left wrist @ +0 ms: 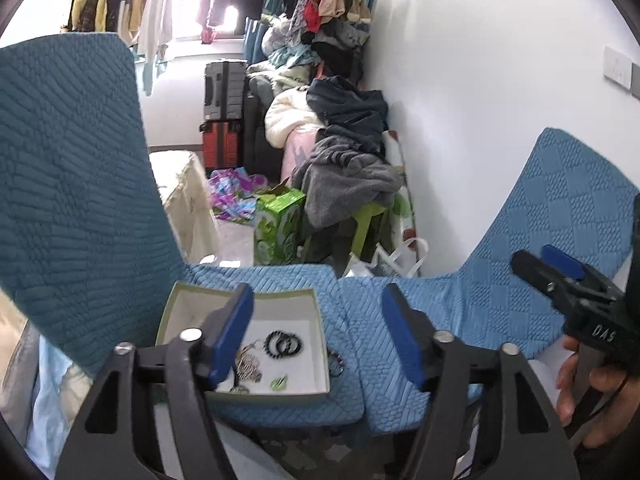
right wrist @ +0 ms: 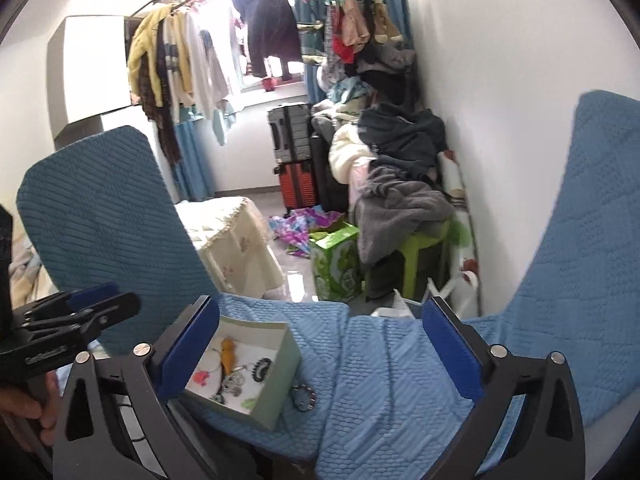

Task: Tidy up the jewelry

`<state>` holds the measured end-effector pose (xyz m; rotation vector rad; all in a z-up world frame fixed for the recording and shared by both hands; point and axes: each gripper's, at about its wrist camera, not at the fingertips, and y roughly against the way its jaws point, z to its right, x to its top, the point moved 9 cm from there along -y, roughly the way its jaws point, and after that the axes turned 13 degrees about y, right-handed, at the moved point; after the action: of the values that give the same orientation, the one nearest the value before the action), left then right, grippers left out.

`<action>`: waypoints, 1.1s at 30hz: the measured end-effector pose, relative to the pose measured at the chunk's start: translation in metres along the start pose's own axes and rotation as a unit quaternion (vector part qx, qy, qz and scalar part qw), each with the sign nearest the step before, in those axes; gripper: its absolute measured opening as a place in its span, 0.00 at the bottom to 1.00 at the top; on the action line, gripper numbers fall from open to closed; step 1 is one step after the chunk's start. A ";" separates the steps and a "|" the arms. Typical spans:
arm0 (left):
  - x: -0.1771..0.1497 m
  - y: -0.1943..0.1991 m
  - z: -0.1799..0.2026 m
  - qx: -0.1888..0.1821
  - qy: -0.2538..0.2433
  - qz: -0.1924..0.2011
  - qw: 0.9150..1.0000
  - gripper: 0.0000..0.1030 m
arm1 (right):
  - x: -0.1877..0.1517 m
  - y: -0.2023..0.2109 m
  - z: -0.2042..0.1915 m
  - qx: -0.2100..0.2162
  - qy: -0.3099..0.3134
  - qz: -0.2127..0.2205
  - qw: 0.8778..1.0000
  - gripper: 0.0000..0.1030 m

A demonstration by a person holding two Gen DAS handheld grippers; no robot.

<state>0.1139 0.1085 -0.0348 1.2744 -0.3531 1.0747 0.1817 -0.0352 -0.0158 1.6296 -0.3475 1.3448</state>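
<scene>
A pale green open box [left wrist: 308,304] [right wrist: 280,384] with a white inside sits on the blue quilted seat cushion. It holds a black bead bracelet [left wrist: 283,343] [right wrist: 262,368], a silver chain piece [left wrist: 248,364] [right wrist: 234,384], a green clip [left wrist: 279,382], an orange charm [right wrist: 229,354] and a pink piece [right wrist: 200,378]. A dark bead bracelet [right wrist: 303,397] [left wrist: 336,362] lies on the cushion just right of the box. My left gripper [left wrist: 318,340] is open and empty above the box's right edge. My right gripper [right wrist: 320,356] is open and empty above the cushion.
Blue-covered chair backs [left wrist: 68,184] [right wrist: 592,240] rise on both sides. Beyond the seat edge lie a green carton [left wrist: 280,224], a pile of clothes on a green stool [left wrist: 348,176], suitcases [left wrist: 224,120] and a cream covered table [right wrist: 236,240]. White wall on the right.
</scene>
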 end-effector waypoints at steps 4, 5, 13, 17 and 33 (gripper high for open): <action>-0.017 -0.004 -0.005 0.014 -0.004 -0.017 1.000 0.76 | -0.022 0.011 0.008 -0.016 -0.017 -0.009 1.000 1.00; -0.022 -0.006 -0.005 0.017 -0.003 -0.021 1.000 0.76 | -0.027 0.013 0.007 -0.020 -0.015 -0.013 1.000 1.00; -0.048 -0.005 -0.008 0.027 0.009 -0.032 0.999 0.79 | -0.068 0.025 -0.006 -0.029 -0.002 -0.045 0.999 1.00; -0.053 -0.002 -0.011 0.030 0.011 -0.030 0.999 0.82 | -0.082 0.023 -0.011 -0.022 -0.007 -0.058 0.998 1.00; -0.062 -0.010 -0.025 0.058 0.015 -0.036 0.998 0.99 | -0.102 0.010 -0.007 -0.032 -0.013 -0.079 0.996 1.00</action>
<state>0.0824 0.1039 -0.0942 1.3620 -0.2233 1.0643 0.1345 -0.0692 -0.1007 1.5893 -0.2678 1.1828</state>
